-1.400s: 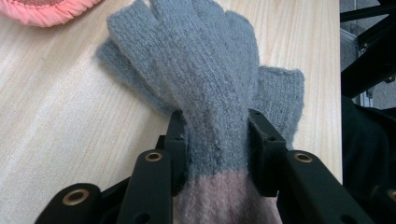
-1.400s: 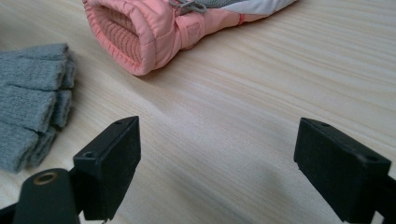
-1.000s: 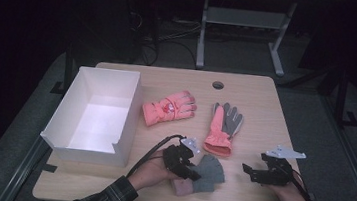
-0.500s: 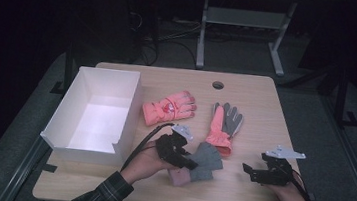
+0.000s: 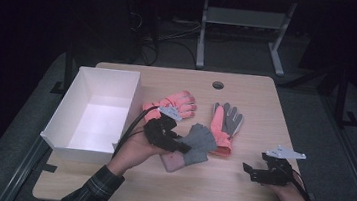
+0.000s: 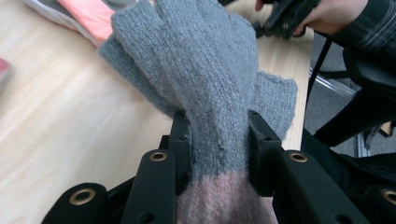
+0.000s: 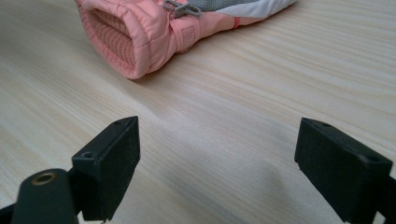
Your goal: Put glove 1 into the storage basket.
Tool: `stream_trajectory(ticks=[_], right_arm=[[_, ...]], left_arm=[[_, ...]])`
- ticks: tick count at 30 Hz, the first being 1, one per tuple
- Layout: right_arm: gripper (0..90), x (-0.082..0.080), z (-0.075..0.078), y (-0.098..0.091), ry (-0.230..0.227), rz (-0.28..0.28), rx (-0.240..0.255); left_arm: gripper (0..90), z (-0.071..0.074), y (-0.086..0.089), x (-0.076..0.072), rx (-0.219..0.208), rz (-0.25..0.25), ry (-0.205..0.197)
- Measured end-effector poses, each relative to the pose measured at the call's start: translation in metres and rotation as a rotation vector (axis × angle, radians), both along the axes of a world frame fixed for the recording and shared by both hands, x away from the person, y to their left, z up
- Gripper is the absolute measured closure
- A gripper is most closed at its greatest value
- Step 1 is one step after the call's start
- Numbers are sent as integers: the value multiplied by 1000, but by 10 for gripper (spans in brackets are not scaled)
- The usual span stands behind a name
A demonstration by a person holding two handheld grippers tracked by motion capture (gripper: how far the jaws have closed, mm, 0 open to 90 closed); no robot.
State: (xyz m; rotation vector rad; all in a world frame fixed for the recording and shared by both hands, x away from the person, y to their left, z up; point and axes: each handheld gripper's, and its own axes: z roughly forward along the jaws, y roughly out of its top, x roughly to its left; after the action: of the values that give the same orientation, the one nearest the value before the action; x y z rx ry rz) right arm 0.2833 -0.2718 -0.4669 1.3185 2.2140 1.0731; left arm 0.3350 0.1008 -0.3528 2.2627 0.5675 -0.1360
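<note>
My left gripper (image 5: 176,144) (image 6: 218,140) is shut on a grey knitted glove (image 5: 199,142) (image 6: 205,65) with a pink cuff, holding it lifted above the table near the front middle. The jaws pinch the glove just above its cuff, and the grey fingers hang away from me. A pink and grey ski glove (image 5: 225,123) (image 7: 159,28) lies palm up right behind it. A second pink ski glove (image 5: 173,103) lies left of that. My right gripper (image 5: 248,171) (image 7: 217,158) rests open on the table at the front right, with bare wood between its jaws.
A white open box (image 5: 58,128) stands at the table's left side, close to my left hand. The wooden table (image 5: 237,192) has a round cable hole (image 5: 218,85) at its far edge. A metal stand (image 5: 245,17) and cables are on the floor behind.
My left gripper has risen and moved left and away from the front edge, carrying the grey glove off the table. The right gripper has stayed put.
</note>
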Motion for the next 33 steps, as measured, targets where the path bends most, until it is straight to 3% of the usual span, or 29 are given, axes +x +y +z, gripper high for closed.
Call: stream_trajectory(ticks=[10, 19, 33], right_arm=[[137, 0, 0, -1, -2, -1, -1], [137, 0, 0, -2, -2, -4, 2], [137, 0, 0, -2, 3, -8, 4]], left_arm=[[679, 21, 20, 9, -11, 51, -29], [679, 40, 50, 22, -22, 125, -57], [680, 59, 109, 37, -36, 309, -81]])
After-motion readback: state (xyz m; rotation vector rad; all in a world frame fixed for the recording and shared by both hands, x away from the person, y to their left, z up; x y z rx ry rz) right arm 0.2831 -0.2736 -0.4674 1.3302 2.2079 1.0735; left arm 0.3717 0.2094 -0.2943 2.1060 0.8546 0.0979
